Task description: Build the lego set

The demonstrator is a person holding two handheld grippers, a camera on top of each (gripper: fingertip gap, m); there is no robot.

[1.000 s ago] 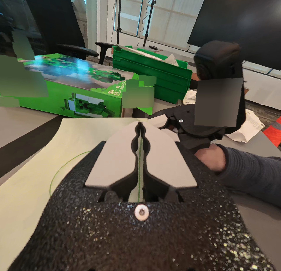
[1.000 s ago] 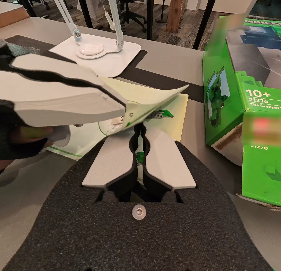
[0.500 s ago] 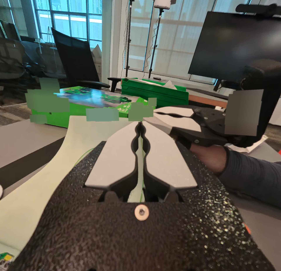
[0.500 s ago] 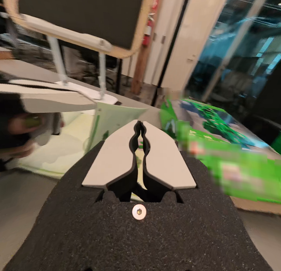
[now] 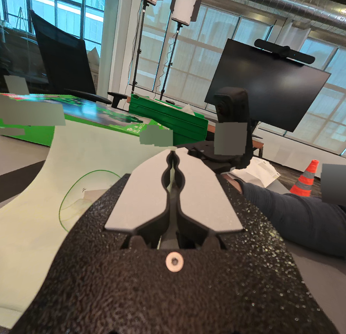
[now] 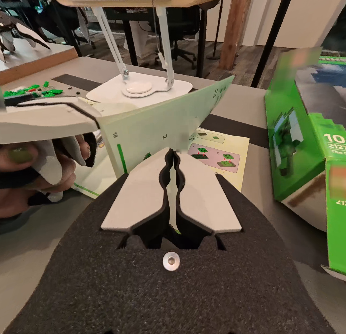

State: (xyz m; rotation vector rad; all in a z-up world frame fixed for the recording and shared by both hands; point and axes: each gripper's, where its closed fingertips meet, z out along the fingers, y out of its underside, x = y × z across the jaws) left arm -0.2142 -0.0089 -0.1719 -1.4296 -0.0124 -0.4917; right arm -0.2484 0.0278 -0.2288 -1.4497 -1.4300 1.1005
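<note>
The pale green instruction booklet (image 6: 221, 156) lies open on the grey table. One of its pages (image 6: 159, 122) is lifted and stands nearly upright. My left gripper (image 5: 172, 152) is shut on that page's edge, and the page (image 5: 84, 165) curves away to its left. It shows from the side in the right wrist view (image 6: 96, 119), pinching the page's upper corner. My right gripper (image 6: 172, 150) is shut on the page's lower edge. Its black body (image 5: 206, 154) shows just beyond my left fingertips. Loose green lego pieces (image 6: 33, 92) lie at the table's far left.
The green lego box (image 6: 299, 147) stands to the right of the booklet and also shows in the left wrist view (image 5: 93, 115). A white lamp base (image 6: 138, 89) sits behind the booklet. A green bin (image 5: 168, 119), white paper (image 5: 256, 173) and an orange cone (image 5: 305, 180) lie beyond. There is about 7 cm between the tips of the two grippers.
The page has gone from a low curl over the booklet to nearly upright. Both grippers rose with it and stayed shut. The right wrist view swung up, then back down onto the booklet.
</note>
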